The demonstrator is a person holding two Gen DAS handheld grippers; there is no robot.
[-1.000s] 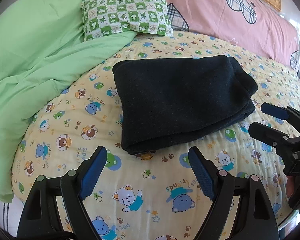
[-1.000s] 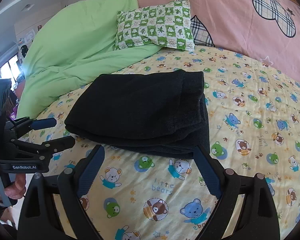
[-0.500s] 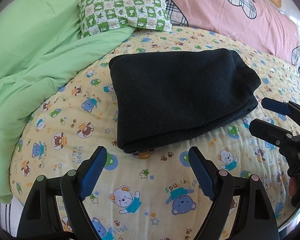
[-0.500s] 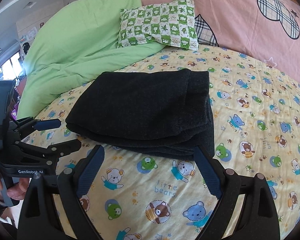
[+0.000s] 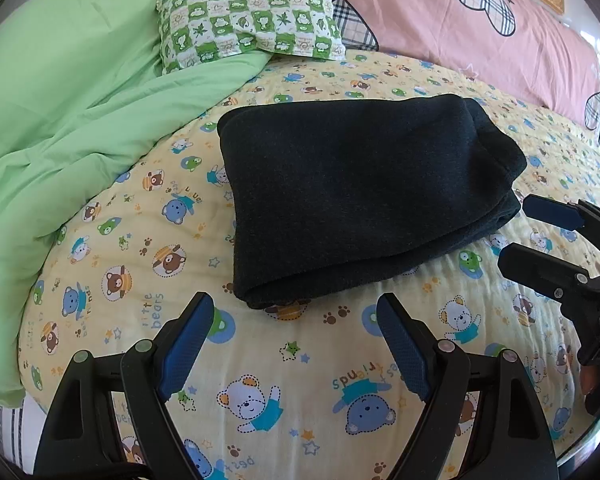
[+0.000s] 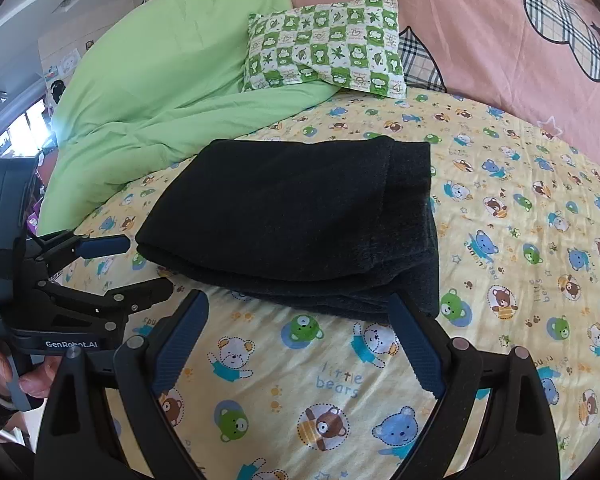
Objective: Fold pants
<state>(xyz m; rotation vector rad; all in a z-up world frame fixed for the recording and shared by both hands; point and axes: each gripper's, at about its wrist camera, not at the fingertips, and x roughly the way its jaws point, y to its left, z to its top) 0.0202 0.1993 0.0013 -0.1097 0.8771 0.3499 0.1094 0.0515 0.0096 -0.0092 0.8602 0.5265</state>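
The black pants (image 5: 360,196) (image 6: 296,216) lie folded into a thick rectangular stack on the yellow bear-print bedsheet (image 5: 300,368) (image 6: 512,216). My left gripper (image 5: 296,308) is open and empty, hovering just short of the stack's near left corner. My right gripper (image 6: 298,306) is also open and empty, its fingers close to the stack's near edge. Each gripper shows in the other's view: the right one (image 5: 518,230) beside the stack's right end, the left one (image 6: 150,264) at its left end. Neither touches the fabric.
A green duvet (image 5: 64,120) (image 6: 160,92) is bunched on the left of the bed. A green checked pillow (image 5: 252,12) (image 6: 324,44) leans against a pink cover (image 5: 480,40) (image 6: 500,48) at the head. A person's hand (image 6: 32,376) holds the left gripper's handle.
Both grippers have crept forward towards the folded pants, which look larger and nearer. The pants have not moved, and both grippers stay open.
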